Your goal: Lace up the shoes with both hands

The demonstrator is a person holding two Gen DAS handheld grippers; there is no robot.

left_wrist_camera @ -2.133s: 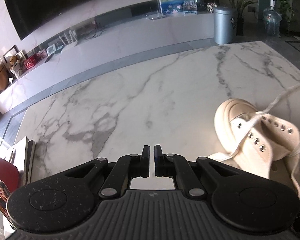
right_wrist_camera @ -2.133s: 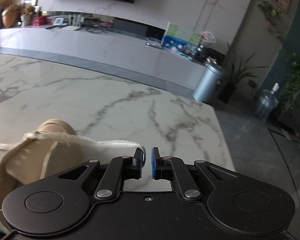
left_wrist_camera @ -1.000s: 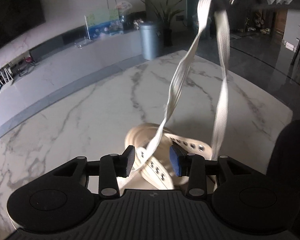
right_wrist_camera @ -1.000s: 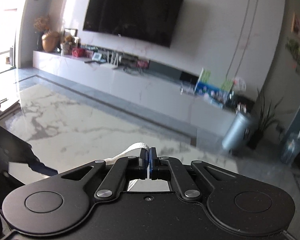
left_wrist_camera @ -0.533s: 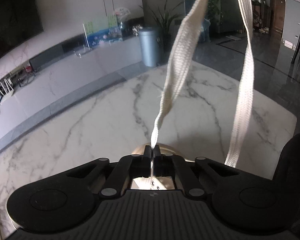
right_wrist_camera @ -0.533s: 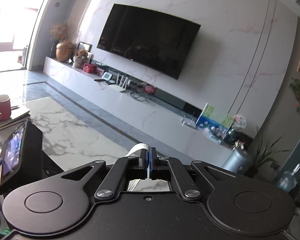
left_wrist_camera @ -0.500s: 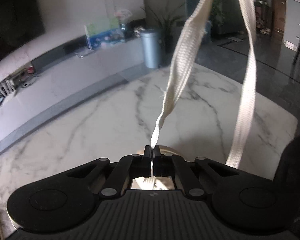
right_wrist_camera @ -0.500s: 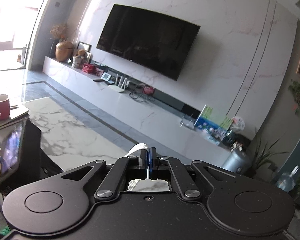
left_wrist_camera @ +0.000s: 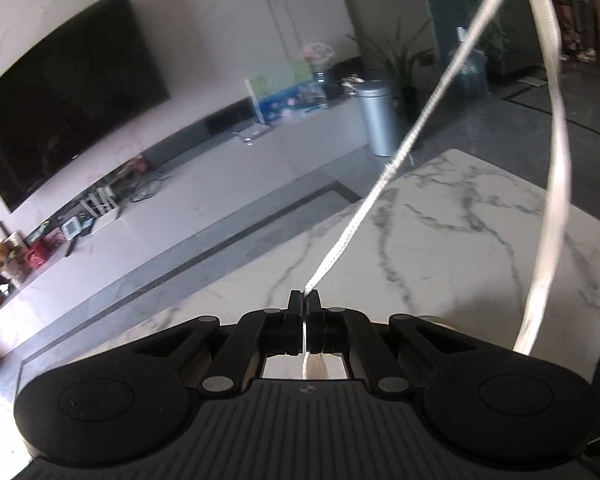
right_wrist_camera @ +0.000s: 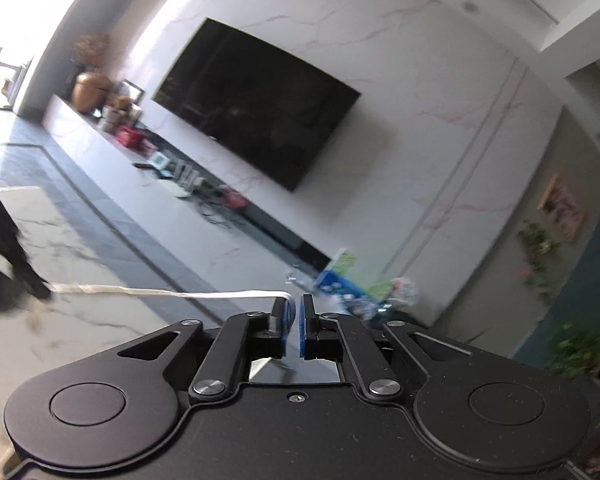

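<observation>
Our left gripper (left_wrist_camera: 304,300) is clenched on the white shoelace (left_wrist_camera: 384,176), while beside our right gripper (right_wrist_camera: 299,310)'s slightly parted fingers the lace bends away leftward.

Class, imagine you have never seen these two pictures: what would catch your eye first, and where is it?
In the left wrist view, a white shoelace stretches taut from the shut left claw up to the top right corner, with a second strand beside it over the marble table. In the right wrist view, the lace runs leftward from the slightly parted right claw. A big dark television fills the wall behind.
</observation>
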